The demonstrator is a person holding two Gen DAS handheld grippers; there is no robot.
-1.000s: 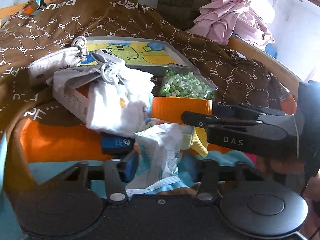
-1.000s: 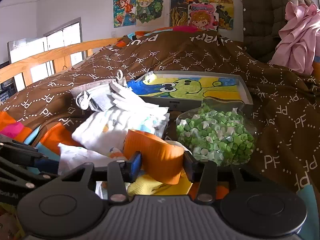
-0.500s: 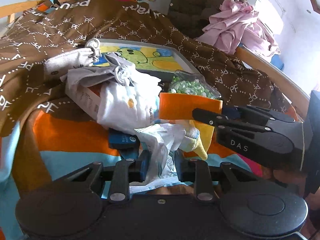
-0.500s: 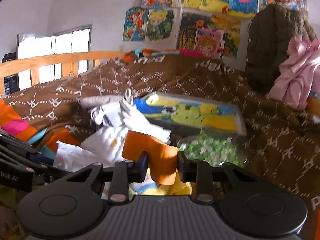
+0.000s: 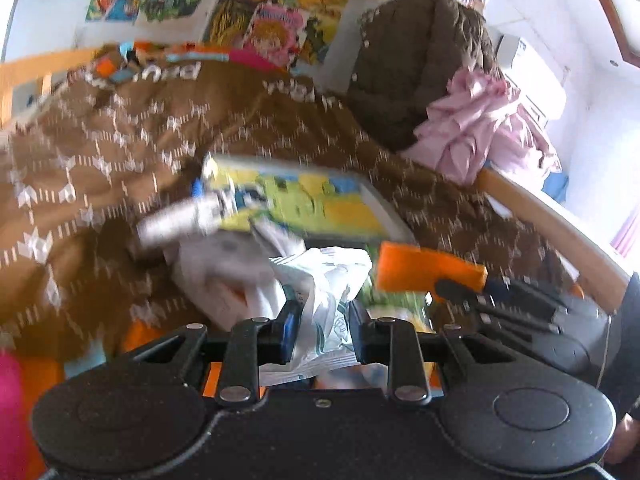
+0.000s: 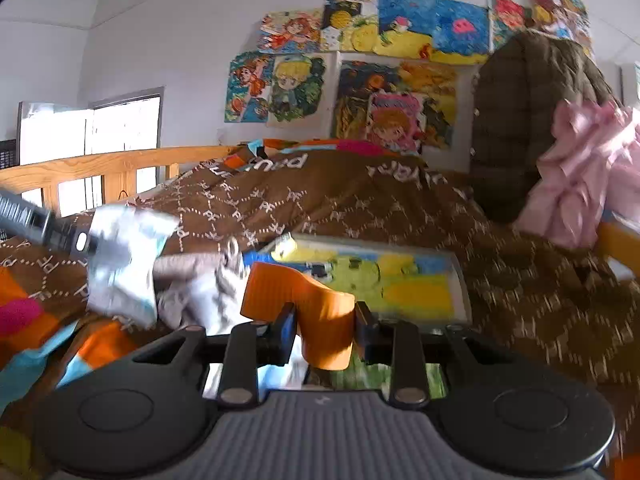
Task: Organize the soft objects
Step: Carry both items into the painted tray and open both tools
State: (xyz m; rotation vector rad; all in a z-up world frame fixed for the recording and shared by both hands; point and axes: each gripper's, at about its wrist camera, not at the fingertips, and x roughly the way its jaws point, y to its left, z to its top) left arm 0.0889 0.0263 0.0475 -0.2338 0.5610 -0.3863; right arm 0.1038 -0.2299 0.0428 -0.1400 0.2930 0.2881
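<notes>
— Left wrist view: what is held?
— The left gripper (image 5: 322, 326) clenches a white crumpled cloth (image 5: 328, 280) above the brown blanket (image 5: 120, 152); the framed picture (image 5: 304, 200) lies flat beyond.

— Right wrist view?
— The right gripper (image 6: 325, 334) grips an orange cloth (image 6: 312, 304), its long axis running up and leftward, over the clutter on the bed.

Saw home bedroom, likely child's. Wooden bed rail (image 6: 100, 168) ran along left edge of bed; brown patterned duvet (image 6: 320, 208) covered it. Cartoon drawings (image 6: 280, 84) were taped over white wall behind head end. Quilted brown coat (image 6: 520, 120) and pink garment (image 6: 580, 168) hung at right. Noted window (image 6: 120, 124) beyond rail.
</notes>
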